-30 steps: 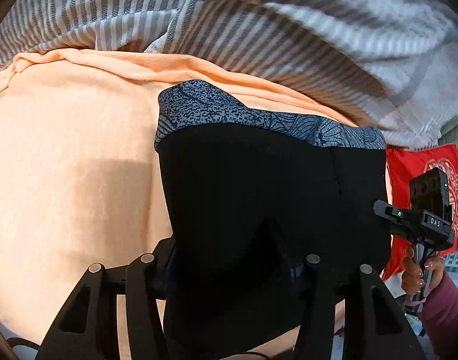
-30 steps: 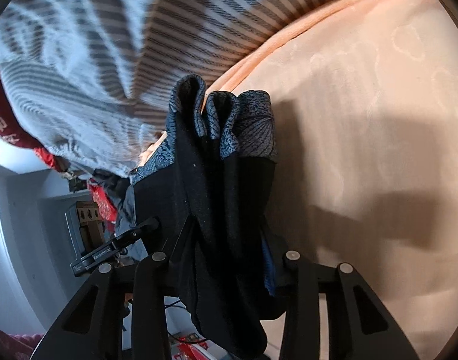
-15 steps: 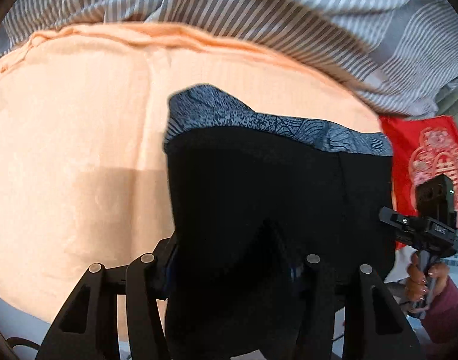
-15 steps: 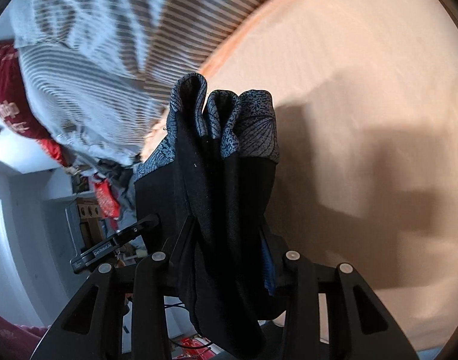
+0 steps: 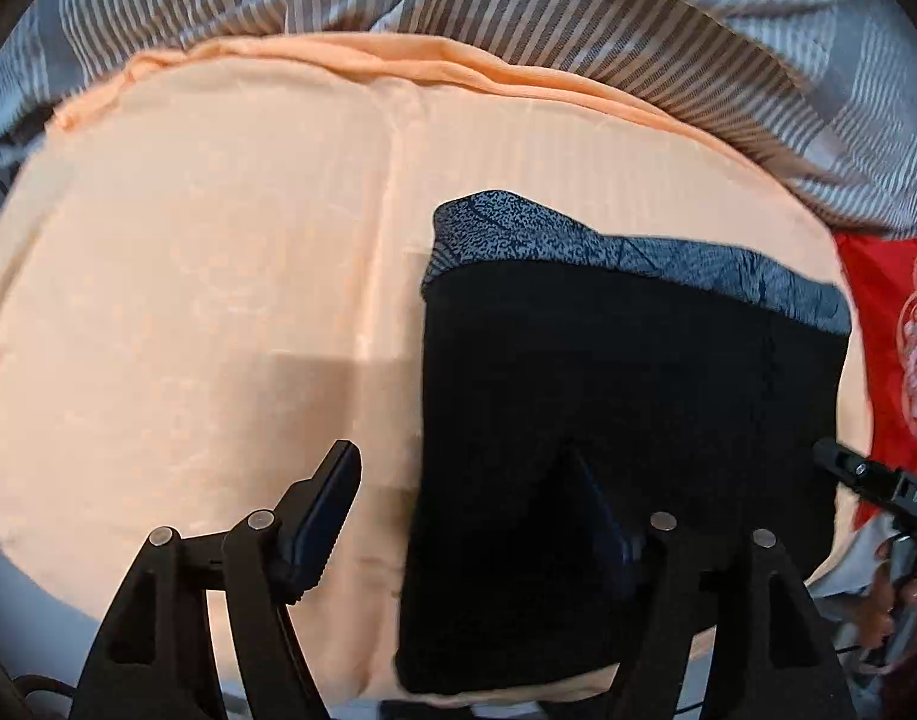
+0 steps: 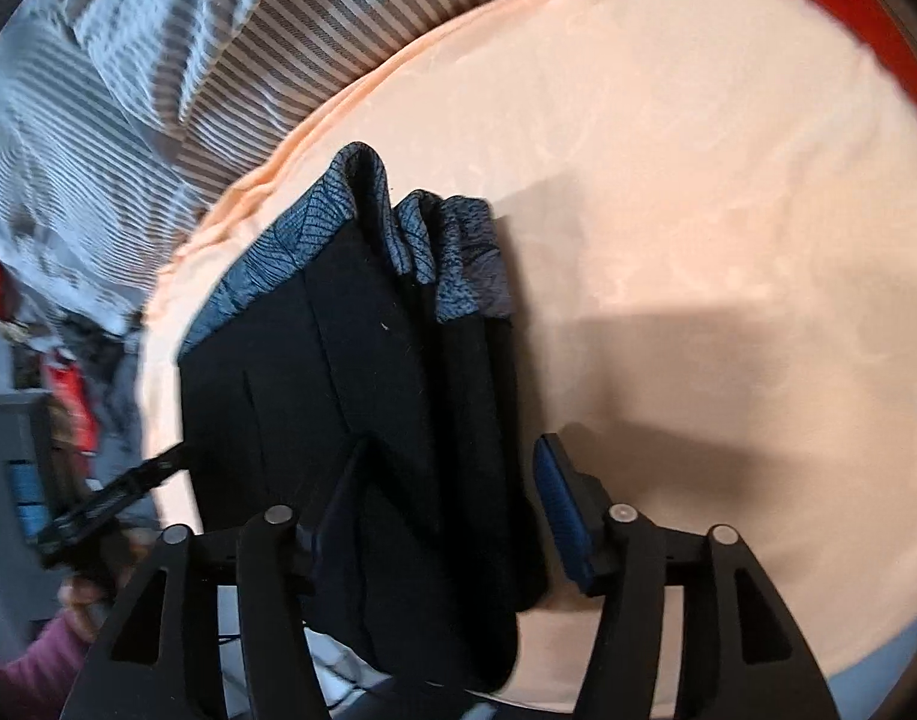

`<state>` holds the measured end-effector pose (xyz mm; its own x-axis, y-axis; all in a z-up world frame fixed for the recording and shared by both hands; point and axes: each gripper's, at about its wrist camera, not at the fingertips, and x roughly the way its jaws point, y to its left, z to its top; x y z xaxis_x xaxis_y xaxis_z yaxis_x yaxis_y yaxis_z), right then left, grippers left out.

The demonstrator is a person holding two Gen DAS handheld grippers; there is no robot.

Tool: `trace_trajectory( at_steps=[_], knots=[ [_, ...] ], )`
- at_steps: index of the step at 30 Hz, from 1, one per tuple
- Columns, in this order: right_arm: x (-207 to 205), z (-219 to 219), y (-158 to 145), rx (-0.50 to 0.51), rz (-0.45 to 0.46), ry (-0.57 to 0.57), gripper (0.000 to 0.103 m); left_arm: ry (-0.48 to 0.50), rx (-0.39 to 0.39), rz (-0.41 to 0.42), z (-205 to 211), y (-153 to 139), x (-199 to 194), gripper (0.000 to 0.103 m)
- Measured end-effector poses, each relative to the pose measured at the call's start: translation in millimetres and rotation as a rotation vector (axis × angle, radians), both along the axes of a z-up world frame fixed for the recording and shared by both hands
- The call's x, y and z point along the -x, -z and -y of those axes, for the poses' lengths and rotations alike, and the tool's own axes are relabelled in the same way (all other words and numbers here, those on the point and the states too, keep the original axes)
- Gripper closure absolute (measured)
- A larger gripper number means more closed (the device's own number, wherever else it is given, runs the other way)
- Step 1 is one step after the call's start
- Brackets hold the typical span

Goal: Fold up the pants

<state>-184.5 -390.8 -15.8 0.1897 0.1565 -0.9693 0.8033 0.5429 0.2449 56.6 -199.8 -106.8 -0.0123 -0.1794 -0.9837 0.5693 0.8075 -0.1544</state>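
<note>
The folded black pants with a grey patterned waistband lie flat on the peach sheet. My left gripper points down at their near left edge, jaws opening. Its left finger stands clear over bare sheet, and the right finger is over the black fabric. In the right wrist view the pants show their stacked layers side on. My right gripper straddles that near edge with its jaws opening, and the blue pad stands just off the fabric.
A grey striped duvet is bunched along the far side of the sheet. A red cloth lies at the right. The bed's near edge runs under the grippers. A person's hand in a pink sleeve holds the other gripper's handle.
Both grippers were shut on the pants' near edge and have since spread their jaws and let go. The pants have settled onto the sheet. The left finger of the left gripper now stands off the fabric.
</note>
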Motion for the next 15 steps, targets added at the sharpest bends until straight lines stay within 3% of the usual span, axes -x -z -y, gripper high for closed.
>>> trace_trajectory(
  at_steps=[2,4,10,11,12,14,15],
  knots=[
    [1,-5,-7,0.044,-0.06,0.011,0.03,0.013,-0.023,0.025,1,-6,4,0.027],
    [3,-11,-17,0.094,-0.097,0.013,0.028,0.024,-0.045,0.054,-3,-16,10,0.011],
    [0,-47,-53,0.176,-0.115,-0.037,0.016,0.061,-0.075,0.084,-9,-39,34,0.011],
    [-2,-53,-57,0.183,-0.112,-0.043,0.015,0.072,-0.081,0.084,-10,-42,39,0.009],
    [-4,-61,-62,0.195,-0.111,-0.053,0.012,0.08,-0.083,0.082,-11,-45,43,0.0],
    [-7,-72,-70,0.222,-0.115,-0.063,0.0,0.1,-0.078,0.078,-11,-48,53,0.0],
    [-8,-77,-74,0.233,-0.115,-0.067,0.0,0.112,-0.079,0.074,-13,-51,57,0.0]
  ],
)
